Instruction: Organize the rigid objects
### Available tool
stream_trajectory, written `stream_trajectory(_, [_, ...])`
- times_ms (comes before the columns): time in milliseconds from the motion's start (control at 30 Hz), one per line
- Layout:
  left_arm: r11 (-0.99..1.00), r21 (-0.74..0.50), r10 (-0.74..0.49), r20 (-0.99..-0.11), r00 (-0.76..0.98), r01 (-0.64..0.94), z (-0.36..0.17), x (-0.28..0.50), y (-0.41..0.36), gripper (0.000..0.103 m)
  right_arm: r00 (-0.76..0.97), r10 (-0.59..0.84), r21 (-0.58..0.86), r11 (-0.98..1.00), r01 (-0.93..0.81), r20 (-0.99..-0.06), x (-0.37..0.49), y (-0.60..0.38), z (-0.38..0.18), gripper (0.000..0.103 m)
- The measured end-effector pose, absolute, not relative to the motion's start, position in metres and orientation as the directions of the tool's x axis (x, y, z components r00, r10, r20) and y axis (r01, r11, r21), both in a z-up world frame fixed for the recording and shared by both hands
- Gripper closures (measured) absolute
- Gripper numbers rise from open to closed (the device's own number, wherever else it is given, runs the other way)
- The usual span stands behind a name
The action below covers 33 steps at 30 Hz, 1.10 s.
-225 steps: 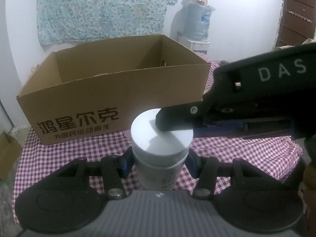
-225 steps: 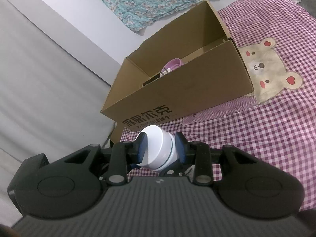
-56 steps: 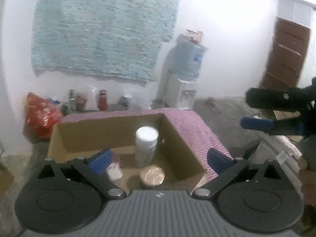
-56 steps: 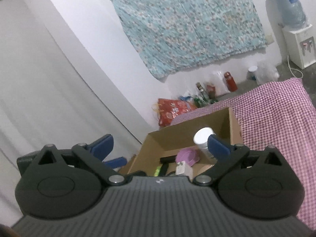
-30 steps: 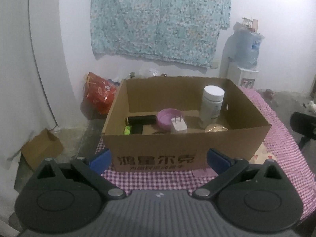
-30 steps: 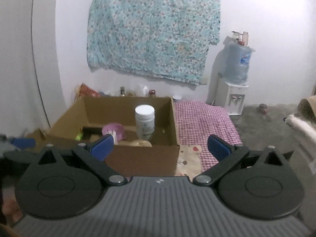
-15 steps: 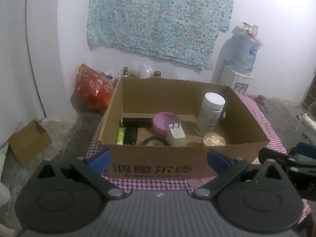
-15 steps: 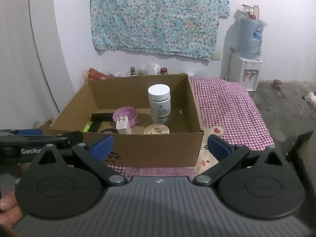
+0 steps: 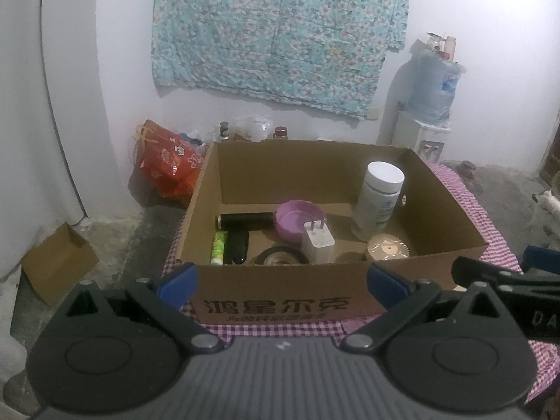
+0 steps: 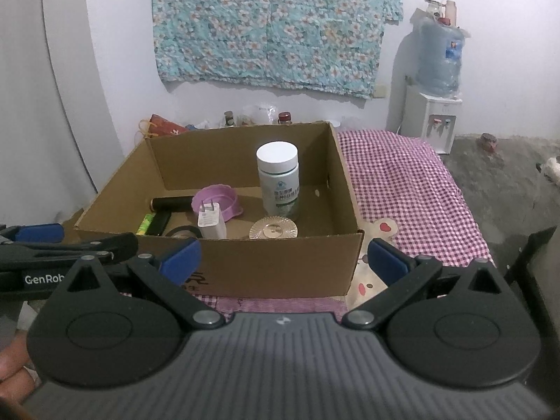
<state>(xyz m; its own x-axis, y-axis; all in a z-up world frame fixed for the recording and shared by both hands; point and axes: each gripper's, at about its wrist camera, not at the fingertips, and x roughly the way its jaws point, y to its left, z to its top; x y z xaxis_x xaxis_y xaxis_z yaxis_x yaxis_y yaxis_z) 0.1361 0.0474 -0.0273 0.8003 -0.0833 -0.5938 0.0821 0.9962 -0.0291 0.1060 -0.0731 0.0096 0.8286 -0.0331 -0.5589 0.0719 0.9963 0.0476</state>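
An open cardboard box stands on a purple checked cloth. Inside it a white jar stands upright at the right. Beside it lie a pink bowl, a white charger plug, a gold round lid, a black tube, a green stick and a black tape roll. My left gripper is open and empty, in front of the box. My right gripper is open and empty, also in front of the box.
The checked cloth with a bear patch spreads right of the box. A red bag, bottles and a small carton sit on the floor. A water dispenser stands by the wall.
Both grippers held the white jar earlier; it now stands in the box and both are open. Over the last second both drew back slightly and steadied facing the box.
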Motion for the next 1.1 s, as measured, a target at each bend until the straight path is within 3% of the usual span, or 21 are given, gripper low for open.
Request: stream_trajectory(1100, [0.998,0.000,-0.052,-0.602,0.796,0.065,-0.029,0.142,0.053,0.000,0.805,-0.023,0.076,0.994,0.084,-0.593,0.117,-0.074,0.002,0.001])
